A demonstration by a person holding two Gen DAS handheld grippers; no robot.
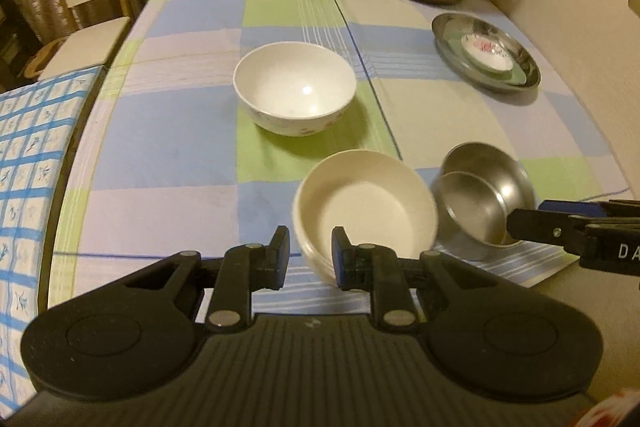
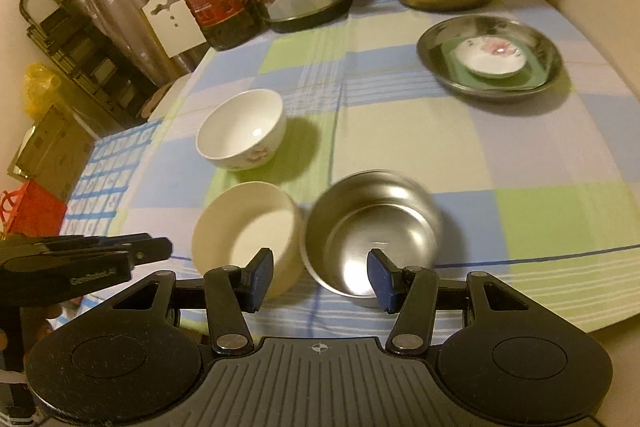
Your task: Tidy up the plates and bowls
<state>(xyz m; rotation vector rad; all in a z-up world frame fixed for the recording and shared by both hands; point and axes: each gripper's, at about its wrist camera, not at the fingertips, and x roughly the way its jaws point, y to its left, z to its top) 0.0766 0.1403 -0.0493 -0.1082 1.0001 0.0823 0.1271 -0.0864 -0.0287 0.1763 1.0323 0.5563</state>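
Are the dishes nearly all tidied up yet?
About halfway. Done: two small plates sit stacked in the metal plate. In hand: the left gripper is at the cream bowl, the right gripper at the metal bowl. Left: the white bowl stands alone.

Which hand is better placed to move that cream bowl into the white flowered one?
Left, probably: the left gripper straddles the near wall of the cream bowl, while the right gripper sits at the steel bowl.

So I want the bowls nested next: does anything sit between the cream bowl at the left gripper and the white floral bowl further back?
Nothing visible does. Between the cream bowl and the white floral bowl lies only bare checked tablecloth; the steel bowl sits off to the right.
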